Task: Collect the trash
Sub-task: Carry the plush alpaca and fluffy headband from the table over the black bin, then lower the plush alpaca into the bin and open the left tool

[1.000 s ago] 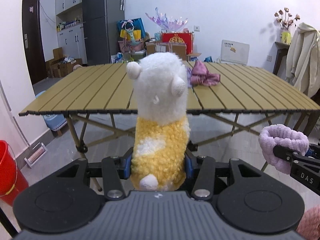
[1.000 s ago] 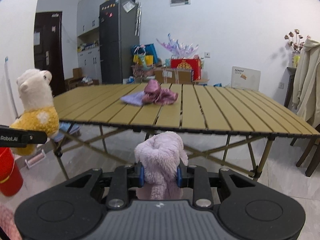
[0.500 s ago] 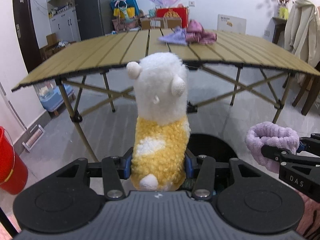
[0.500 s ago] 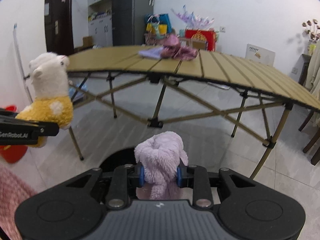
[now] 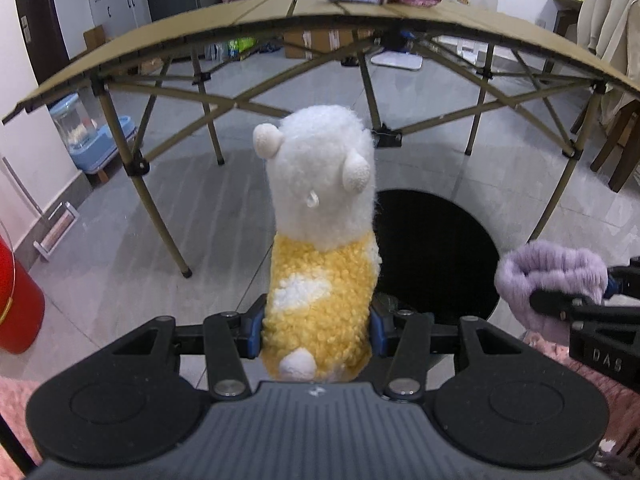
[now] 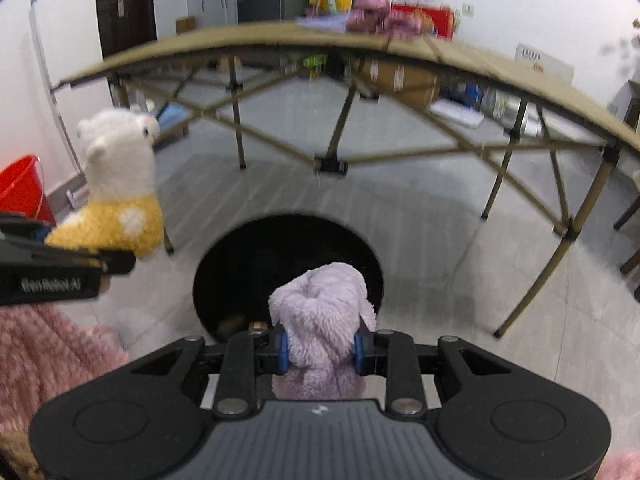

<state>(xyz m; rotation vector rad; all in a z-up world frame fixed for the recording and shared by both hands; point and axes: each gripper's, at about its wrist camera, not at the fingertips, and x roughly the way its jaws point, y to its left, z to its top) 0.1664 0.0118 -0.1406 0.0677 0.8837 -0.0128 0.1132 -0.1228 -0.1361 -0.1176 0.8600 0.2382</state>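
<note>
The left gripper (image 5: 318,330) pinches an alpaca plush (image 5: 320,240), white-headed with a curly yellow body. The right gripper (image 6: 320,350) clamps a fluffy lilac plush (image 6: 324,328). Both hang above a black bin (image 6: 288,264) on the floor, before the counter's near edge (image 5: 320,16). Both have dropped below counter level since a second ago.

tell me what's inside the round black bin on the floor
The round black bin looks dark; a brownish lump shows near its front rim. The purple plush covers the rest.
</note>
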